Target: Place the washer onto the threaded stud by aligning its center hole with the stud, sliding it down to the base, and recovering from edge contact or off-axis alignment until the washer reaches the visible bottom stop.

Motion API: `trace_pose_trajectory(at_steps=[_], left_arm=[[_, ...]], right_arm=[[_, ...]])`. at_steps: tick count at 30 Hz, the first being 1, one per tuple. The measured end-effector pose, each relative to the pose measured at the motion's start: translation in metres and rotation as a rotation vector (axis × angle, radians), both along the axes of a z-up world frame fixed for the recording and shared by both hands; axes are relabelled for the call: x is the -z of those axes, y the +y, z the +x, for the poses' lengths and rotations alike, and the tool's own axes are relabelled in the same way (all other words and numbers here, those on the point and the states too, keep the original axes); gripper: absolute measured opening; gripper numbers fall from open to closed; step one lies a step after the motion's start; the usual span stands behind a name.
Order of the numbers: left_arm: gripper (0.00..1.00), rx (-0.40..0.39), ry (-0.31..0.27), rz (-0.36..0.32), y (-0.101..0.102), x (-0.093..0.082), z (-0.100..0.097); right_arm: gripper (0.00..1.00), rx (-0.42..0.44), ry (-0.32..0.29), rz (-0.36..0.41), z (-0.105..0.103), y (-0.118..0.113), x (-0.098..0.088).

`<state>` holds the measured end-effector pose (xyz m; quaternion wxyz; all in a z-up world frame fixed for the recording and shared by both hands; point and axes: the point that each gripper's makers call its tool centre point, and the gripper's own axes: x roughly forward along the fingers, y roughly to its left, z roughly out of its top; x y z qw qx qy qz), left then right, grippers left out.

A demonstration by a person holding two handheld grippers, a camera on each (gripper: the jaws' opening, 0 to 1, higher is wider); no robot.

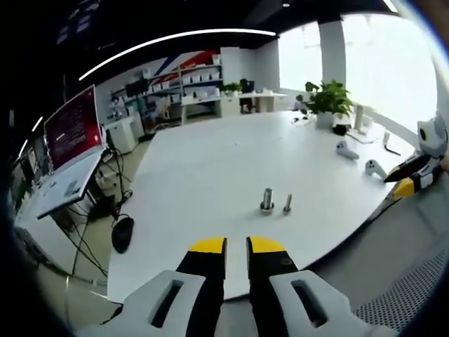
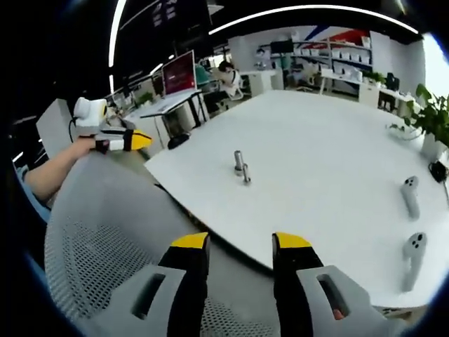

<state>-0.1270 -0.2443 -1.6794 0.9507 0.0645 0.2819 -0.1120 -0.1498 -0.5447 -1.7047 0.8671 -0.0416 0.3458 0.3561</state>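
A metal threaded stud point(image 1: 267, 200) stands upright on the white table point(image 1: 210, 175), with a wider ring at its foot. A thinner bolt point(image 1: 287, 204) stands just right of it. I cannot make out a separate washer. My left gripper point(image 1: 236, 246) hovers at the table's near edge, short of the stud, its yellow-tipped jaws almost together and holding nothing. The right gripper view has the stud point(image 2: 238, 161) and the thin bolt point(image 2: 246, 173) ahead, and my right gripper point(image 2: 240, 242) open and empty over the table's edge. Each gripper appears in the other's view, the right gripper point(image 1: 401, 181) and the left gripper point(image 2: 133, 140).
Two white hand controllers point(image 2: 410, 196) point(image 2: 414, 256) lie on the table to the right, and a potted plant point(image 1: 328, 98) stands at its far side. A grey mesh chair point(image 2: 91, 232) sits below the grippers. A desk with a red screen point(image 1: 72, 128) stands to the left. A person point(image 2: 226, 74) sits far back.
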Motion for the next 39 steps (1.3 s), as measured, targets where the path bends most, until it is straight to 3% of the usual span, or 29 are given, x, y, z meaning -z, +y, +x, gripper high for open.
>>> trace_pose_trajectory(at_steps=[19,39], left_arm=[[0.27,-0.034,-0.045,0.011,0.0062,-0.006,0.0036],[0.27,-0.036,-0.05,-0.004,0.0054,-0.0067,0.003]], right_arm=[[0.37,0.016,0.027,-0.005,-0.0009,-0.0009,0.0056],[0.37,0.056,0.059,0.047,-0.0027,-0.0024,0.0055]])
